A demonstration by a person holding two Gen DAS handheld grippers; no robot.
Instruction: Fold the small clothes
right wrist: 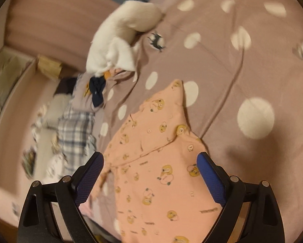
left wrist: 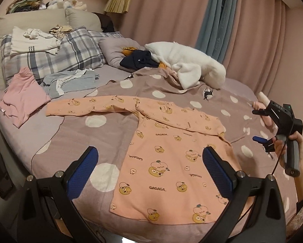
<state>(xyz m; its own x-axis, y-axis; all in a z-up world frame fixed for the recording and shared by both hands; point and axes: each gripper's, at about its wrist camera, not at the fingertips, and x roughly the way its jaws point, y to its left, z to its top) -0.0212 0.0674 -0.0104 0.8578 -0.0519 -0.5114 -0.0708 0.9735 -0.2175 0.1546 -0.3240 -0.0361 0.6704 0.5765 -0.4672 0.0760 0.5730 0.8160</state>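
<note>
**Already one sleeve folded, one still out**

Nearest, both grippers' jaws stand wide and empty: the left gripper (left wrist: 150, 172) over the shirt's hem, the right gripper (right wrist: 150, 174) above its folded shoulder. The shirt (left wrist: 167, 162) lies flat on the bed (left wrist: 110, 137), one sleeve folded across its chest, the other still stretched out. Beyond the shirt, a pink top (left wrist: 21, 101) and more loose clothes look unfolded.
</note>
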